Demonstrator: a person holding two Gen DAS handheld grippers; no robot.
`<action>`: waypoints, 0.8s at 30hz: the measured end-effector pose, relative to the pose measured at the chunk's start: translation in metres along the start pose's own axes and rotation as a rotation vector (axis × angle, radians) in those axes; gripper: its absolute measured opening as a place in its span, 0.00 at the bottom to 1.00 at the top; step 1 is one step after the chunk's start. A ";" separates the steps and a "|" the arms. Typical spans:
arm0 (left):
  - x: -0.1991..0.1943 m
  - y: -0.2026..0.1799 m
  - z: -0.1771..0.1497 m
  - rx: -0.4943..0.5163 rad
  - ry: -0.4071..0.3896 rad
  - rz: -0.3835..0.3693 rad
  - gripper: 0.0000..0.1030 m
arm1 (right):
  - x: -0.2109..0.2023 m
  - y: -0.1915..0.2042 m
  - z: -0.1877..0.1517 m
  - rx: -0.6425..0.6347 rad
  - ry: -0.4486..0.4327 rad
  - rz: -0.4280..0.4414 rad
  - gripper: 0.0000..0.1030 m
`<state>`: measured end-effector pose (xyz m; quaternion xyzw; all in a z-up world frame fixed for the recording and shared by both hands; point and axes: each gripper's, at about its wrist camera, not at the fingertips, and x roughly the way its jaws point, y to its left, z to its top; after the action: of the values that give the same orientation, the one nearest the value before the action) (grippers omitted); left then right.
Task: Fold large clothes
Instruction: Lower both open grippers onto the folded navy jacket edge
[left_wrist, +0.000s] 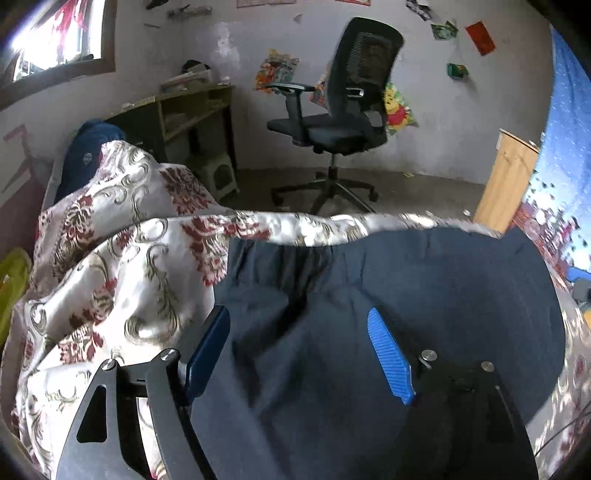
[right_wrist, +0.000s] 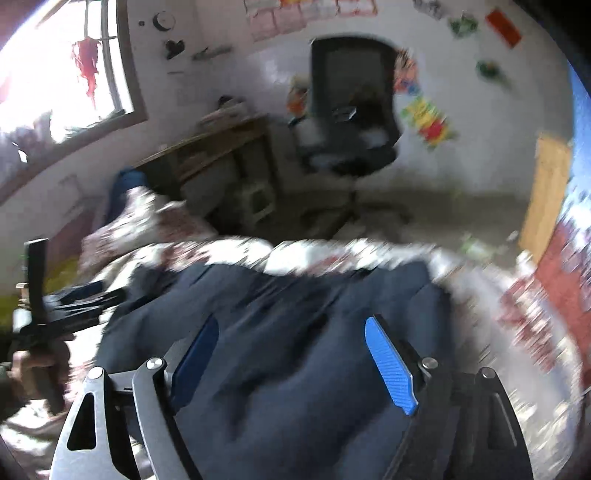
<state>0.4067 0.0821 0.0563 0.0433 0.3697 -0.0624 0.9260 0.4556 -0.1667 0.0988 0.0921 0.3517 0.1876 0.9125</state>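
Jaws apart (both grippers); one navy garment (left_wrist: 388, 295).

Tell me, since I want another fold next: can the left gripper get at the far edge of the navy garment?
Probably yes. The left gripper is open over the navy garment, and nothing lies on the cloth between its fingers and the far edge beside the floral bedspread.

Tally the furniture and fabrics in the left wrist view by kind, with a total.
Office chair: 1
Wooden desk: 1
Small stool: 1
Navy garment: 1
Floral bedspread: 1
Total: 5
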 end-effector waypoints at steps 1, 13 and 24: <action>-0.001 0.000 -0.006 0.019 0.013 -0.030 0.70 | 0.005 0.004 -0.005 -0.007 0.021 0.004 0.78; 0.039 -0.003 -0.022 0.048 0.095 -0.078 0.70 | 0.095 0.010 -0.022 -0.096 0.127 -0.045 0.79; 0.072 0.018 -0.002 -0.068 0.059 -0.051 0.82 | 0.146 -0.017 0.009 -0.068 0.163 -0.072 0.83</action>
<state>0.4600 0.0945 0.0057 0.0041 0.3999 -0.0719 0.9137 0.5659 -0.1227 0.0115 0.0326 0.4212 0.1734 0.8896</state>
